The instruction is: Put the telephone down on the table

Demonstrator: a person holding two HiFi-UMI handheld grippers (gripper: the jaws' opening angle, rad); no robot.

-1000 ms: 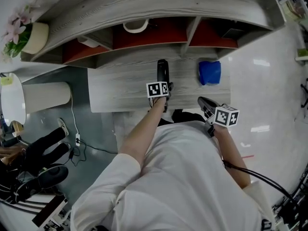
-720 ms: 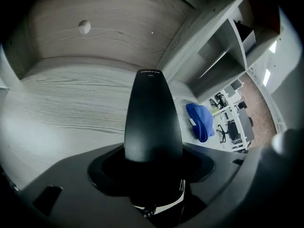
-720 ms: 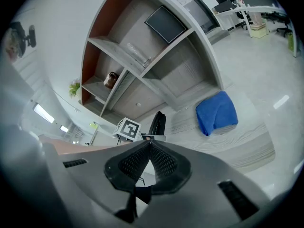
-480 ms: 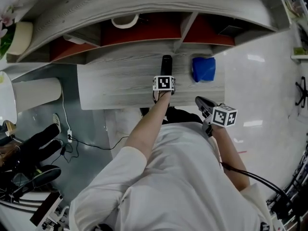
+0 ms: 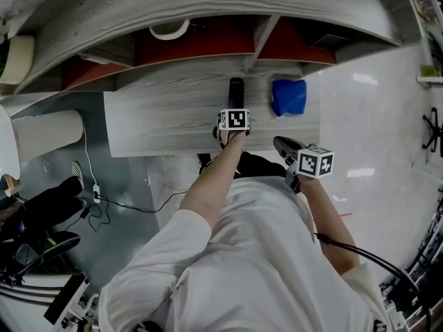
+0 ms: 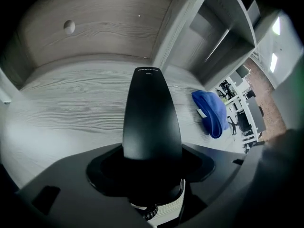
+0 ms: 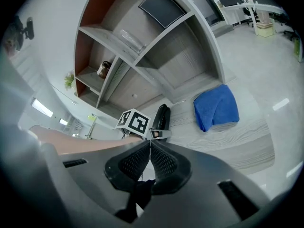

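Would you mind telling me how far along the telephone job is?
Done: the telephone is over the table, beside the blue cloth. In hand: the left gripper is shut on it; whether it touches is unclear. Left: rest it and open the jaws. The right gripper is shut, empty.

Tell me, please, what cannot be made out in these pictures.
Lower end of the phone: left gripper view, sunk inside the left tool.
Whether the phone touches the table: head view, too small; left gripper view, tool blocks it.
Print on the phone's tip: left gripper view, too small.
White rim: head view, cut off by the shelf top above.
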